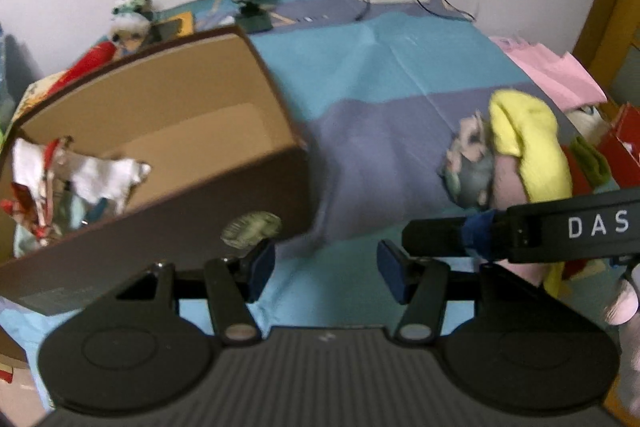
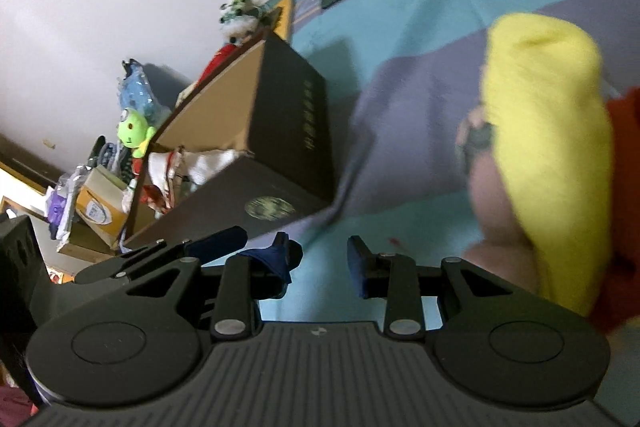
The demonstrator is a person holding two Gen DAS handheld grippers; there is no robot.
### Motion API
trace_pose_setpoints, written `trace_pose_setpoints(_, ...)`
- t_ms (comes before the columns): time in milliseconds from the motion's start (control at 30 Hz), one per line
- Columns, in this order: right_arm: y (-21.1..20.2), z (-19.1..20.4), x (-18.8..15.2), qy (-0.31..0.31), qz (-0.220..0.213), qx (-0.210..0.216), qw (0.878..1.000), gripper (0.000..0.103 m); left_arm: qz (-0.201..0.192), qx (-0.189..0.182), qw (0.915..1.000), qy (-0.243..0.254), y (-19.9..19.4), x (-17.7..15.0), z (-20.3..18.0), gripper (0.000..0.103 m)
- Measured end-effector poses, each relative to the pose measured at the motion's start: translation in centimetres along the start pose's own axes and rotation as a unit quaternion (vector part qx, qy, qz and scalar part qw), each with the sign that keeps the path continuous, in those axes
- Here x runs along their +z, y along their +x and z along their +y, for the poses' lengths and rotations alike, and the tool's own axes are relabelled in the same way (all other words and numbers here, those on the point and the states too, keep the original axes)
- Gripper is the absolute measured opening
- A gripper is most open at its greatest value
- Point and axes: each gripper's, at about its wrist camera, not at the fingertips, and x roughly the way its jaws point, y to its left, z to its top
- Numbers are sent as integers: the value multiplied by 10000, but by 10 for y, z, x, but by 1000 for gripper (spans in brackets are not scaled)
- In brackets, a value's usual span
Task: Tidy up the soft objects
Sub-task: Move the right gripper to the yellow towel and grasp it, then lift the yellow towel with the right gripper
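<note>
Ahead of both jaws: blue and purple cloth (image 1: 384, 75) lying spread.
Left gripper (image 1: 326, 269): standing with jaws apart, gripping nothing.
Right gripper (image 2: 318, 263): standing with jaws narrowly apart, gripping nothing.
Left of both jaws: brown box (image 1: 168, 131) sitting open, holding white and red fabric (image 1: 76, 183).
Right of both jaws: yellow cloth (image 2: 548, 131) lying draped over a pink soft toy (image 2: 496, 203).

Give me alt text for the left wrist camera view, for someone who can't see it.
The left gripper, fingers apart and empty, hovers over a blue and purple cloth. A brown cardboard box holding white and red fabric sits left; a yellow cloth lies on soft items right.
</note>
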Motion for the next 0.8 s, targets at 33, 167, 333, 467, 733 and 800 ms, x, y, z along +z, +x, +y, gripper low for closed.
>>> trace_pose_setpoints(33, -4, -4, -3, 12, -19, -34, 10000, 15, 37, -36, 10000, 33, 2, -2, -3, 59)
trace_pose_setpoints(167, -23, -21, -12, 45, -193, -213, 9996, 15, 198, -208, 9995, 139, 12, -8, -20, 59)
trace_pose_setpoints(333, -56, -41, -21, 69, -625, -458, 9970, 15, 237, -580, 9973, 390, 18, -11, -49, 59)
trace_pose_setpoints(467, -82, -60, -22, 222, -1075, -594, 9922, 15, 212, -982, 9934, 550, 23, -7, -72, 60)
trace_pose_setpoints(733, -102, -95, -11, 926, -1675, -385, 9808, 16, -185, -1674, 9808, 986, 27, 14, -122, 61)
trace_pose_setpoints(800, -100, -98, -8, 1008, -1743, -288, 9791, 16, -291, -1701, 9791, 1073, 31, 18, -134, 61)
